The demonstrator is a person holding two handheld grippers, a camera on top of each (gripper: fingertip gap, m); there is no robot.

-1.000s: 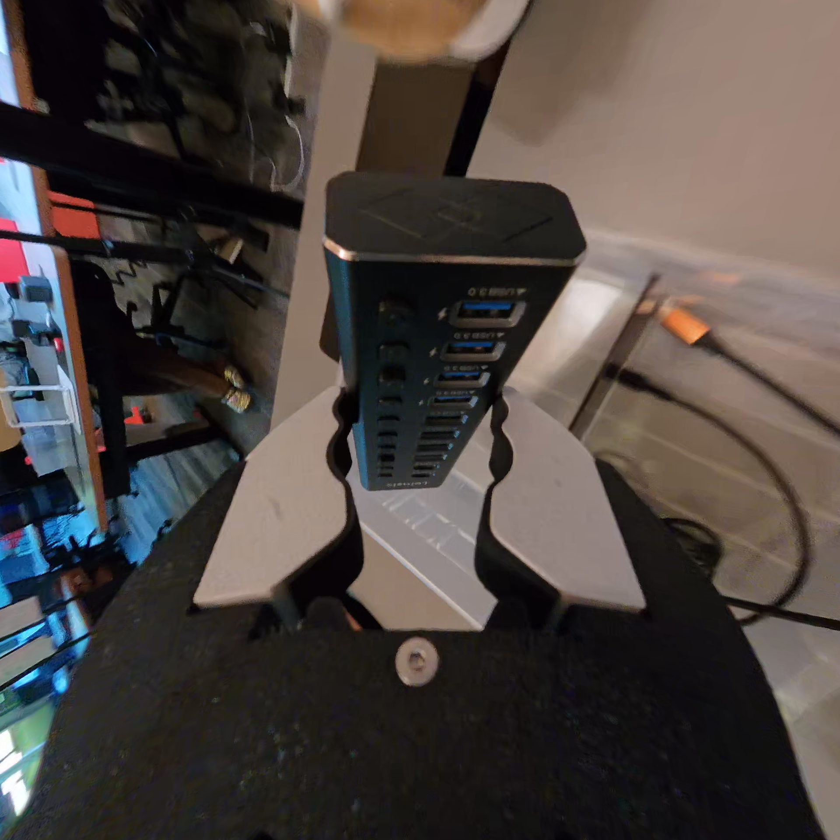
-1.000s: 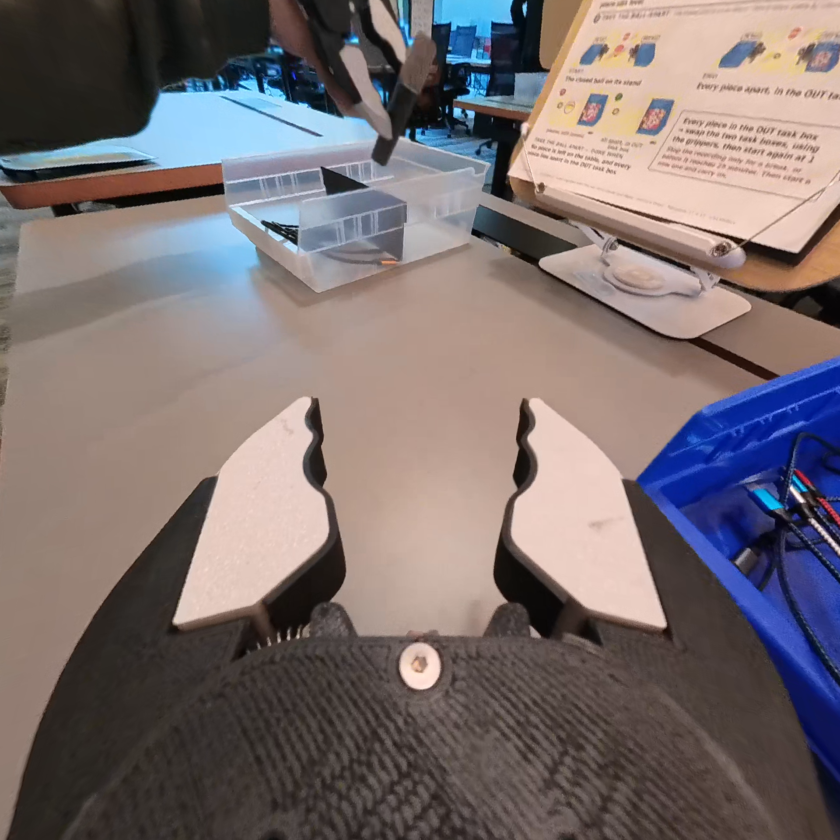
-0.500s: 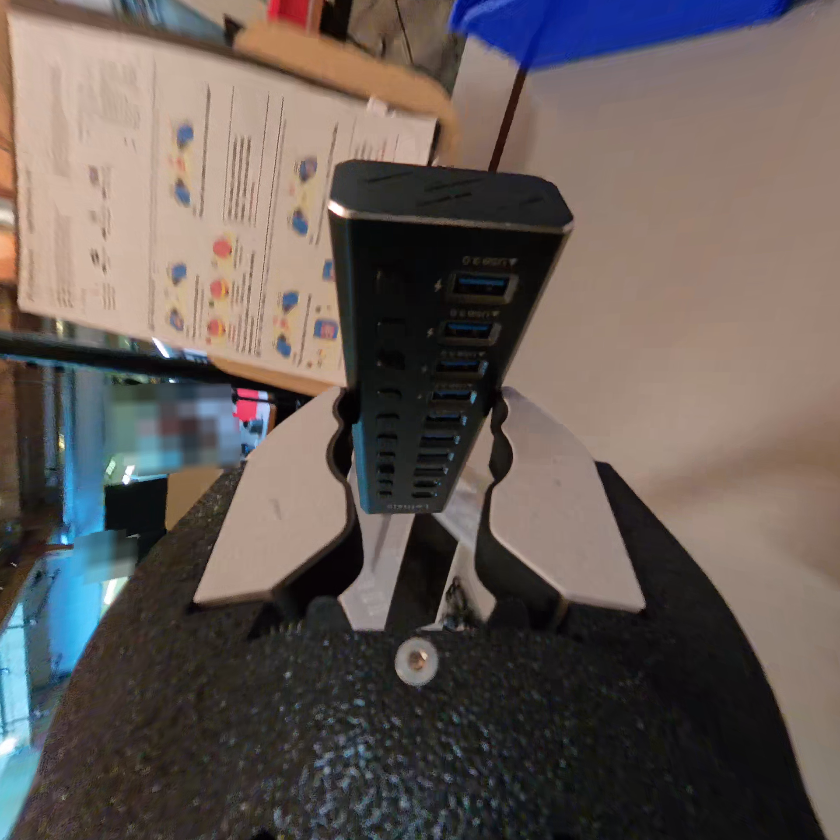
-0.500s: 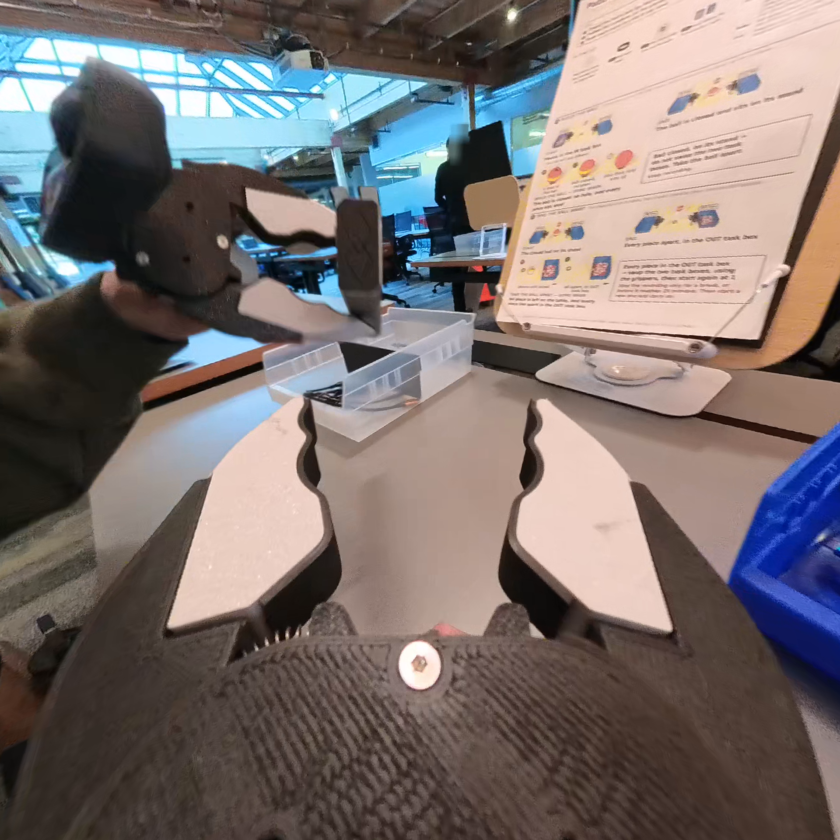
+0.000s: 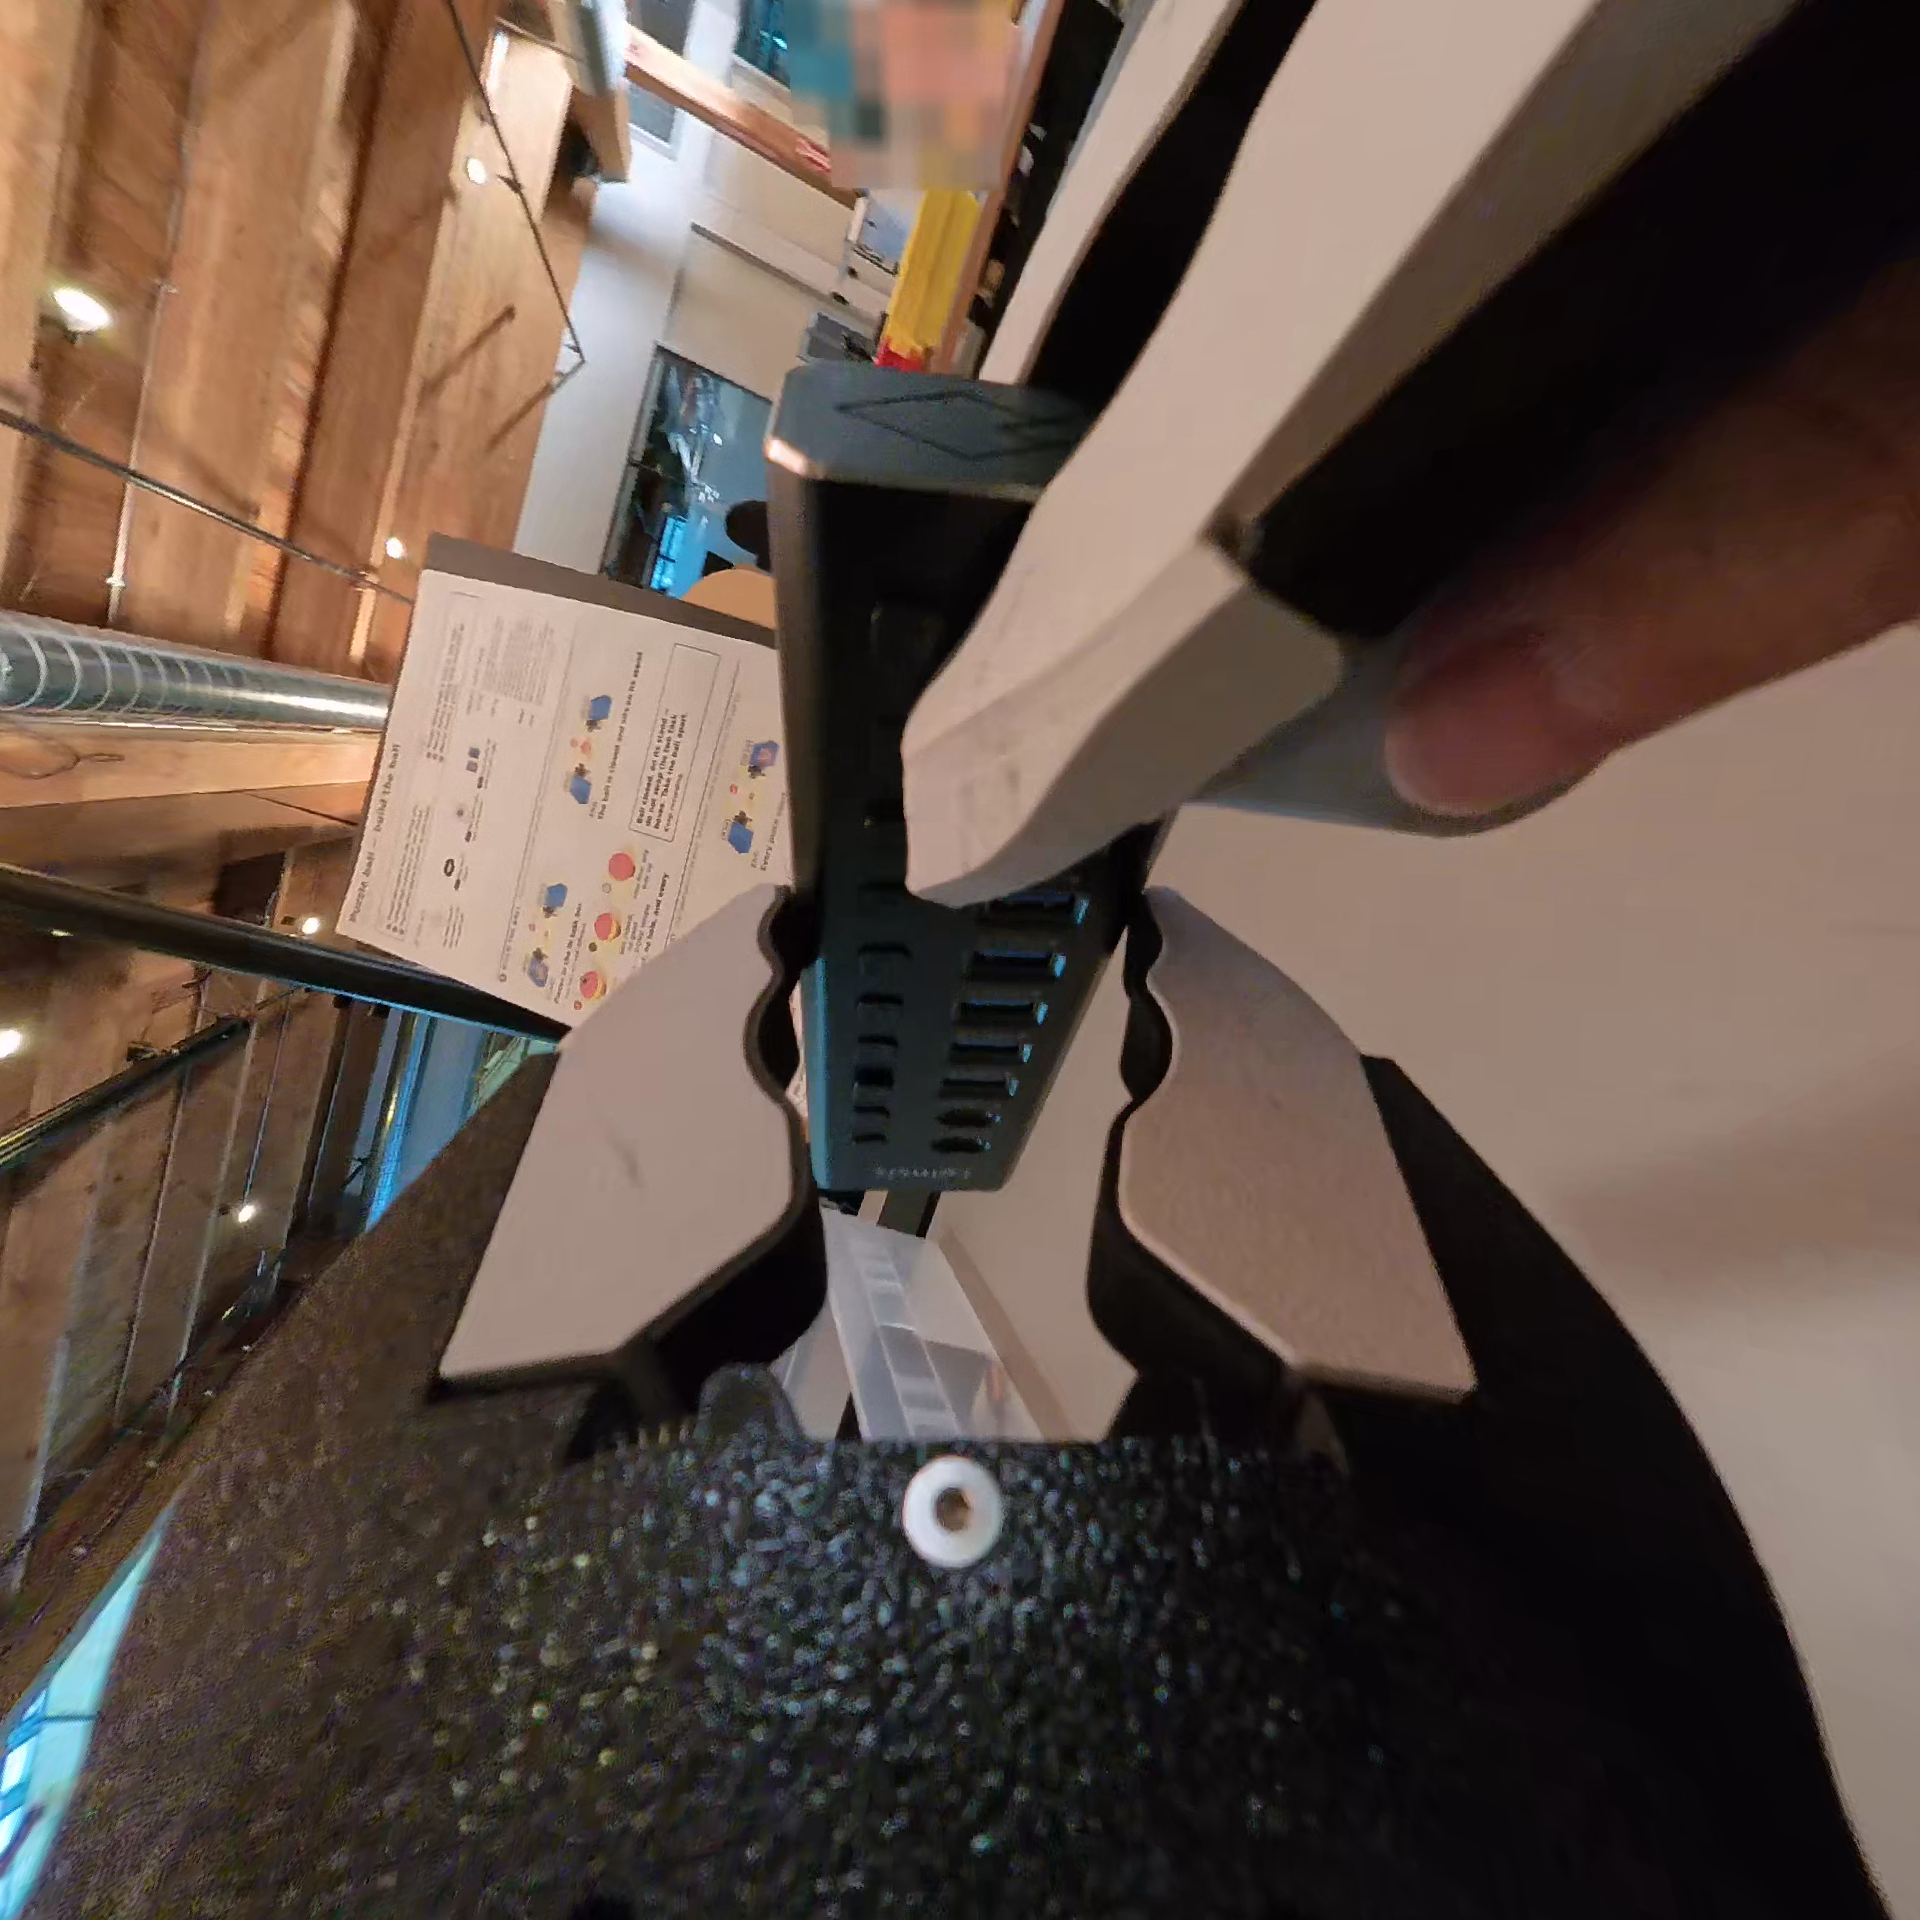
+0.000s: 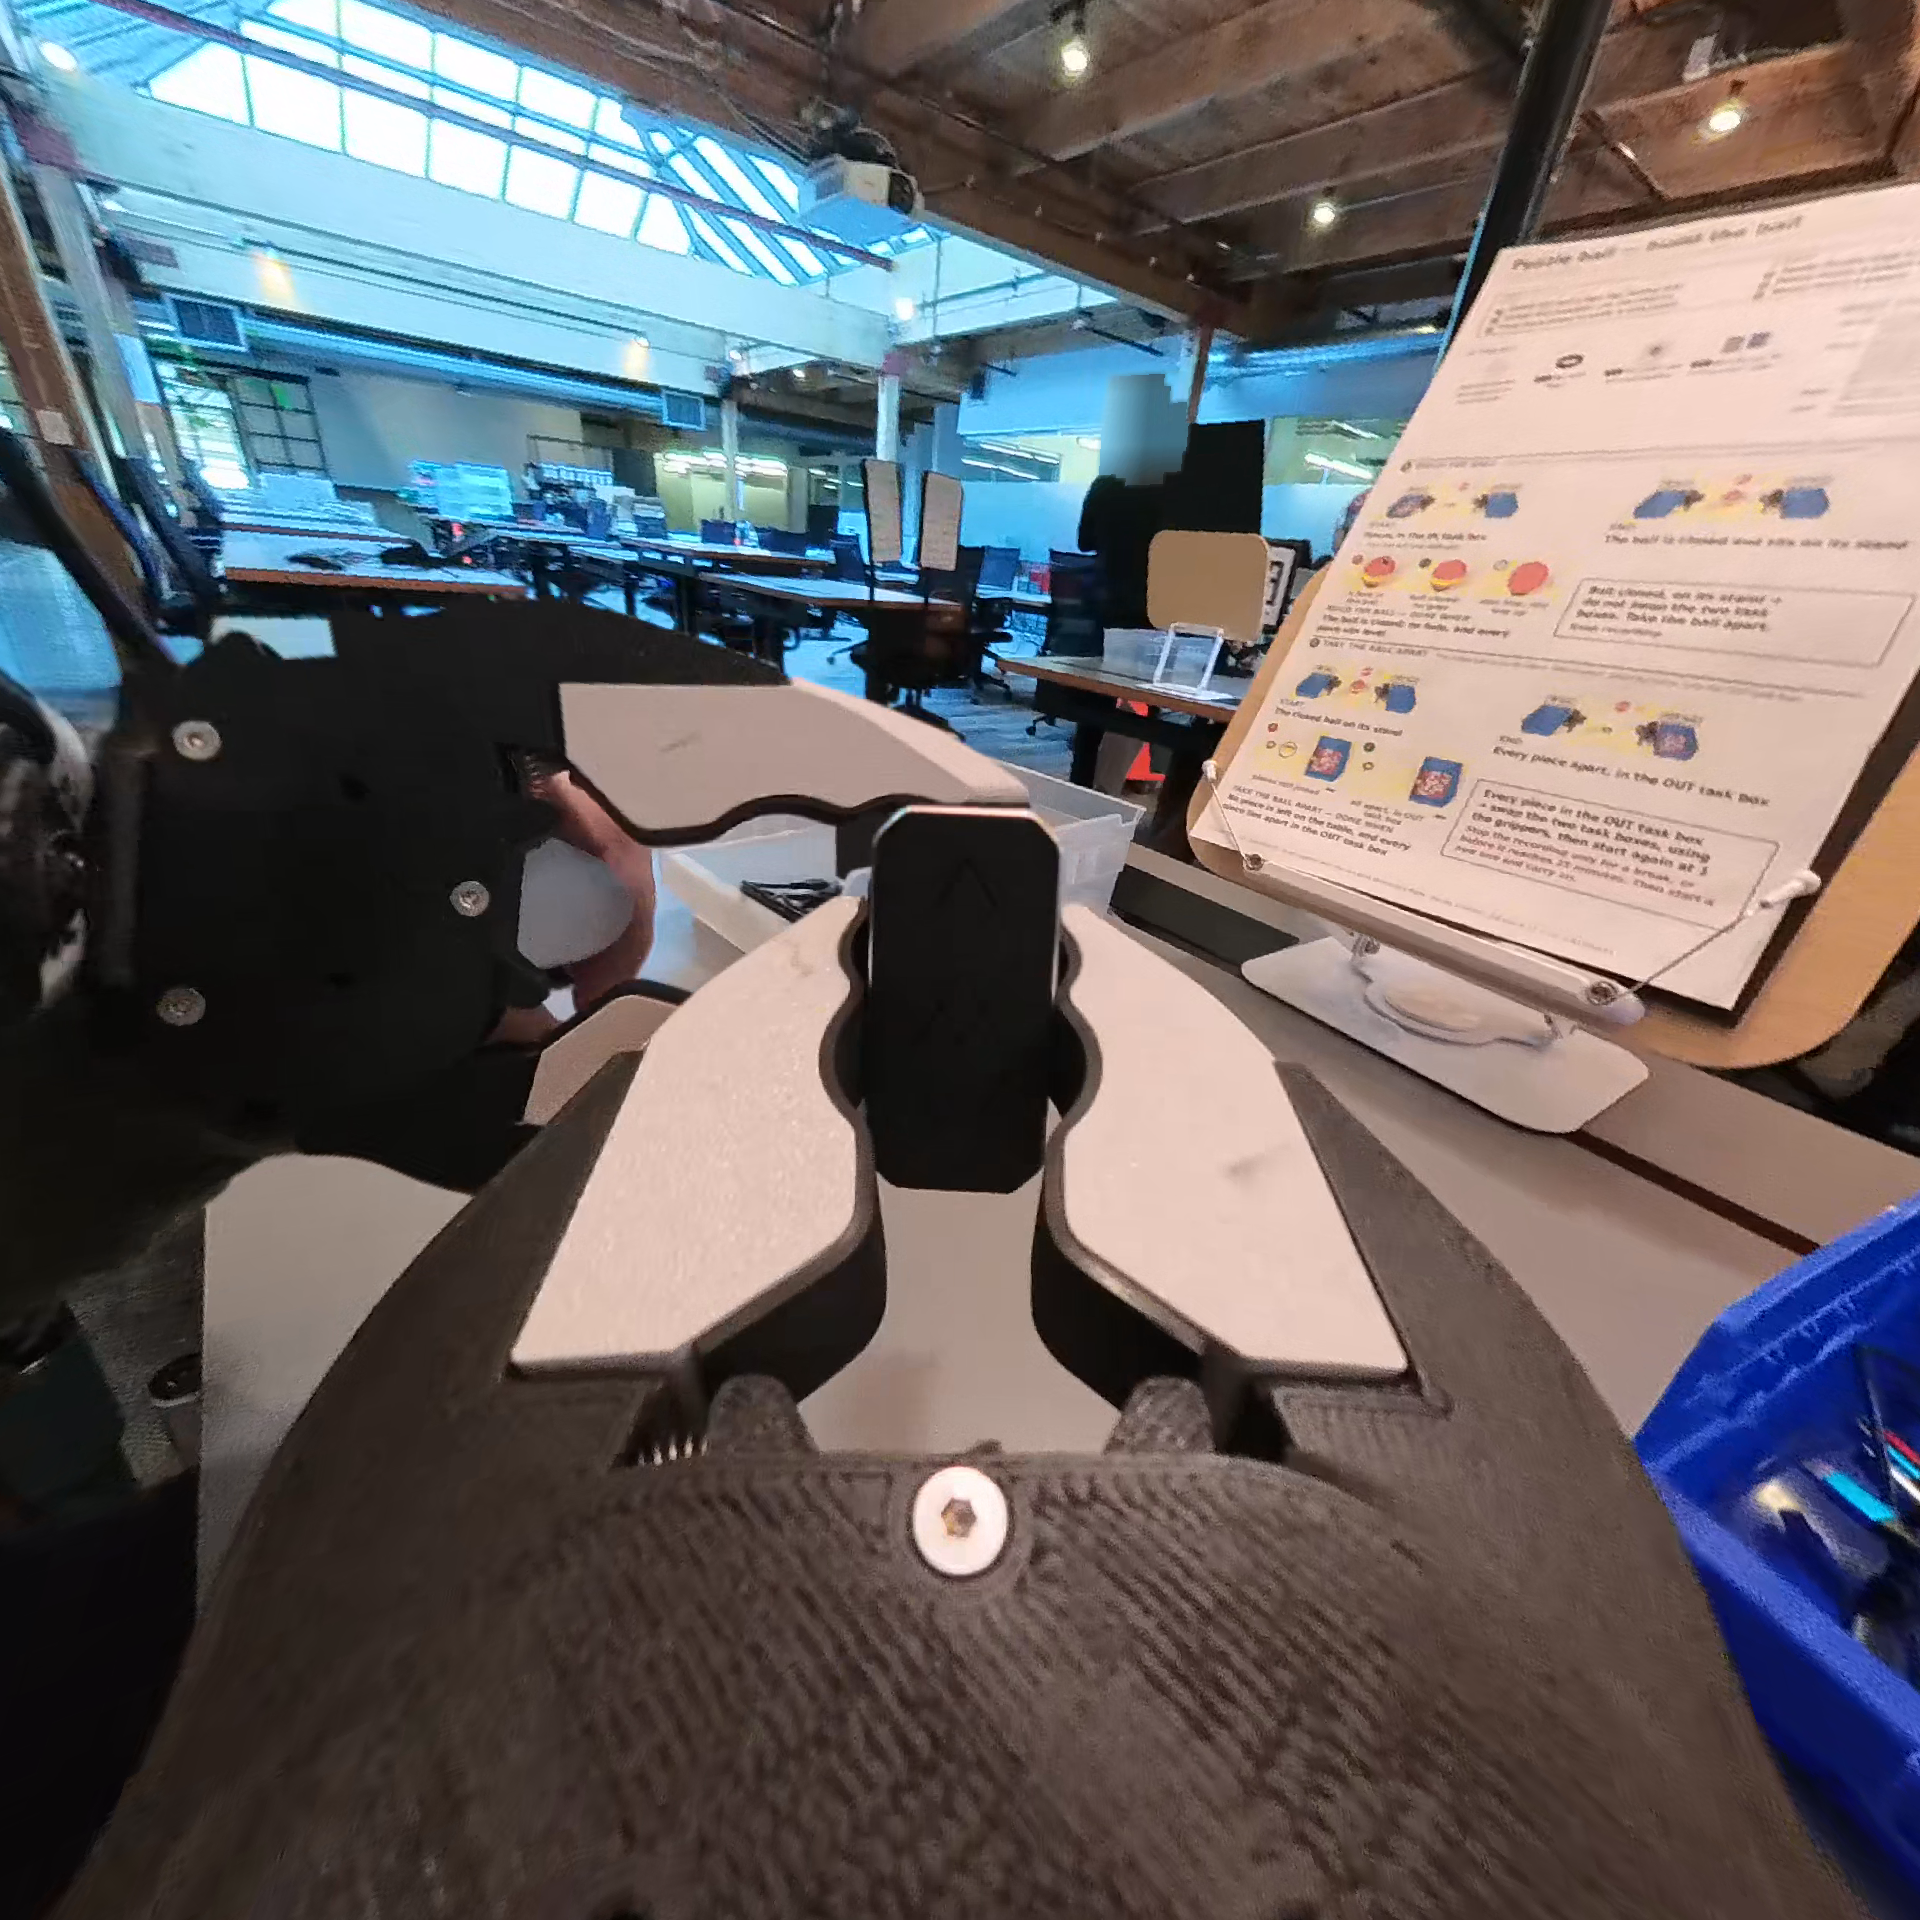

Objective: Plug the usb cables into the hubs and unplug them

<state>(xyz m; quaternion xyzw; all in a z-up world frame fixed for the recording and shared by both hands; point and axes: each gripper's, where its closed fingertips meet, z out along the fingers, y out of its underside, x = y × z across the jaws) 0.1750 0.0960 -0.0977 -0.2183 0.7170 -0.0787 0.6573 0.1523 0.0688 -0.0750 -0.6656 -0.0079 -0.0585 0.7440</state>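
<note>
We take the hub (image 6: 961,1023) as our landmark. It sits between the right tongs (image 6: 961,1013), above the desk (image 6: 1558,1205). The left tongs (image 6: 831,914) come in from its left, across its far end. Behind it on the desk lies the clear tray (image 6: 1081,821); to its right stands the instruction board (image 6: 1621,623), and nearer right, the bin (image 6: 1787,1475) with cables (image 6: 1870,1475) in it.

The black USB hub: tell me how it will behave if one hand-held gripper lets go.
The black USB hub looks like a rigid slab, so it should not flex. Only its lower end sits in the left hand-held gripper, so it may pivot. Its smooth casing, pinched at the other end by the right hand-held gripper, could slip.
</note>
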